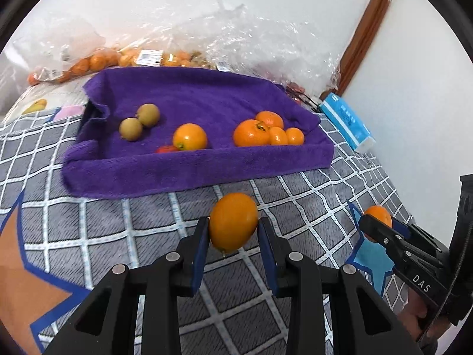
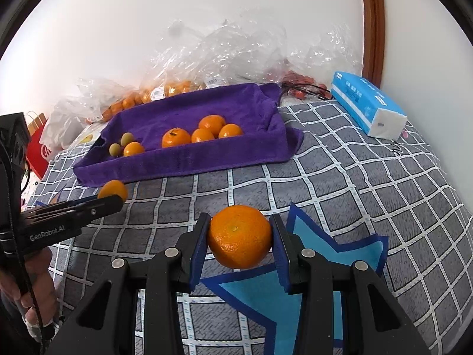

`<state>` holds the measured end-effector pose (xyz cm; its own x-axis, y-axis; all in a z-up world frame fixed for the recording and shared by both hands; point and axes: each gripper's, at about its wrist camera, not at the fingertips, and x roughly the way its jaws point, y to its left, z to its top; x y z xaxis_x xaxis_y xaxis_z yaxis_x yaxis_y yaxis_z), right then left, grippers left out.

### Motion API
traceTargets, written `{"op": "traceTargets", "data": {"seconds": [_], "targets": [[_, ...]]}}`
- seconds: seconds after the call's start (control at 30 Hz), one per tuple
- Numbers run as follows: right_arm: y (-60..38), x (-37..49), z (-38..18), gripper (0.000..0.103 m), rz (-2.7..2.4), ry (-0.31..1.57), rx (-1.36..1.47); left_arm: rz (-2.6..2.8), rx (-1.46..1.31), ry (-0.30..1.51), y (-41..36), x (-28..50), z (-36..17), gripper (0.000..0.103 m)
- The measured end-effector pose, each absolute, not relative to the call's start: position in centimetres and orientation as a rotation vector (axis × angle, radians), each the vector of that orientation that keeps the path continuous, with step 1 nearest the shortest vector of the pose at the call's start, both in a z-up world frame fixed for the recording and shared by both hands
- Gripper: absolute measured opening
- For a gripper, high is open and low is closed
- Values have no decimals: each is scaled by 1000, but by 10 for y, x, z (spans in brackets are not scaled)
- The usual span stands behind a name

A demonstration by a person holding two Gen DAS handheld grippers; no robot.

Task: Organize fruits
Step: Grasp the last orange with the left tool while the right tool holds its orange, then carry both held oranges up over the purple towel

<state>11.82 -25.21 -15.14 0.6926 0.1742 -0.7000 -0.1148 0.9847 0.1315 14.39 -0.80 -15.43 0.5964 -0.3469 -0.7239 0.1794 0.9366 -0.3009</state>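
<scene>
My left gripper (image 1: pixel 233 230) is shut on a smooth oval orange fruit (image 1: pixel 233 222), held above the checked bedspread in front of the purple towel tray (image 1: pixel 192 174). My right gripper (image 2: pixel 241 239) is shut on a round mandarin (image 2: pixel 240 236), also above the bedspread. Each gripper shows in the other view: the right gripper (image 1: pixel 377 222) at the right, the left gripper (image 2: pixel 111 196) at the left. The tray (image 2: pixel 177 165) holds several oranges (image 1: pixel 251 133), a smooth orange fruit (image 1: pixel 189 136), two green-brown fruits (image 1: pixel 139 121) and a small red fruit (image 1: pixel 167 149).
Clear plastic bags (image 1: pixel 236 35) with more oranges (image 1: pixel 97 60) lie behind the tray against the wall. A blue tissue pack (image 2: pixel 368 106) lies at the right near the door frame. A red paper bag (image 2: pixel 37 145) stands at the left. Red fruits (image 2: pixel 298 81) lie behind the tray's right corner.
</scene>
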Motion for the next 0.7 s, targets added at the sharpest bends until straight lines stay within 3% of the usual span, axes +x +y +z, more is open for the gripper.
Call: {"op": "traceTargets", "data": {"seconds": [0.7], "targets": [[-248, 118, -123, 40, 148, 731, 99, -237, -288, 732, 35, 120, -101, 31]]}}
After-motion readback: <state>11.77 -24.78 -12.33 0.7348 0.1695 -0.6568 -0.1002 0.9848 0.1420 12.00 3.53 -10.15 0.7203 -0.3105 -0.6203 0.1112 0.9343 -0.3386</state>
